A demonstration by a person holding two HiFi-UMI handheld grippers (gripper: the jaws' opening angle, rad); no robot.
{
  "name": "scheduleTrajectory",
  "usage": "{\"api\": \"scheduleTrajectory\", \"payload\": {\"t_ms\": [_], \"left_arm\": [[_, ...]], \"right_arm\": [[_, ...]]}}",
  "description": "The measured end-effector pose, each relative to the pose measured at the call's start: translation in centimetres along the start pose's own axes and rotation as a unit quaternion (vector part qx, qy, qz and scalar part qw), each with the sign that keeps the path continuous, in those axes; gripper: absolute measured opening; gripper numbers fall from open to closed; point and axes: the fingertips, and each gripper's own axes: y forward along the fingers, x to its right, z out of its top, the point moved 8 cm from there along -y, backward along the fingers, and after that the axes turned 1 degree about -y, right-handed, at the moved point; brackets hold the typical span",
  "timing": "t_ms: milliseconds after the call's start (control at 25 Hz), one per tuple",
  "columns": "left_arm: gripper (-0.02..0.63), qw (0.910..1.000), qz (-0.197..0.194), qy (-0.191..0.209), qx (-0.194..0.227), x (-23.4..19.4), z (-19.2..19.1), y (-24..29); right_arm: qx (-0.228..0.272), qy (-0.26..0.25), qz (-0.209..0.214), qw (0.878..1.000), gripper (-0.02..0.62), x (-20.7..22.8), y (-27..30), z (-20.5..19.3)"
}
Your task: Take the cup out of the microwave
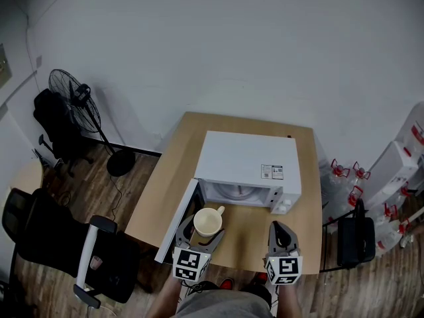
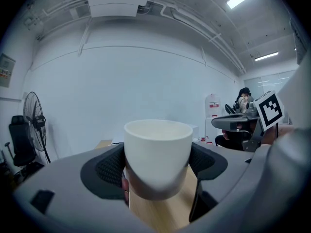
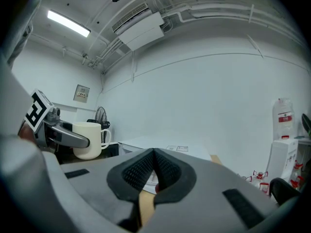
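Observation:
My left gripper (image 1: 201, 226) is shut on a cream cup (image 1: 208, 221), held upright in front of the white microwave (image 1: 248, 165), outside its cavity. Seen from the left gripper view, the cup (image 2: 158, 154) sits squeezed between both dark pads. The microwave door (image 1: 176, 221) hangs open to the left. My right gripper (image 1: 281, 233) hovers over the table's front right part, jaws pressed together on nothing. From the right gripper view the cup (image 3: 89, 140) shows at the left with its handle turned right, and the right gripper (image 3: 153, 171) is empty.
The wooden table (image 1: 165, 177) carries the microwave. A black office chair (image 1: 59, 244) stands at the left front, a standing fan (image 1: 78, 98) behind it. Water bottles (image 1: 344, 184) and white boxes (image 1: 397, 164) crowd the floor to the right.

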Motion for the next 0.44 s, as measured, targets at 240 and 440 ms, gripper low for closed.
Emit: {"api": "scheduleTrajectory", "payload": {"t_ms": [240,440], "left_arm": [[0.410,1.0000,-0.004,-0.001,-0.004,0.25,-0.10,0.26],[0.410,1.0000,-0.006,0.000,-0.003,0.10,-0.12,0.57]], "right_arm": [[-0.001,0.002,0.000,1.000,0.012,0.16,0.10,-0.14],[-0.001,0.003,-0.002,1.000,0.012,0.32,0.35,-0.14]]}}
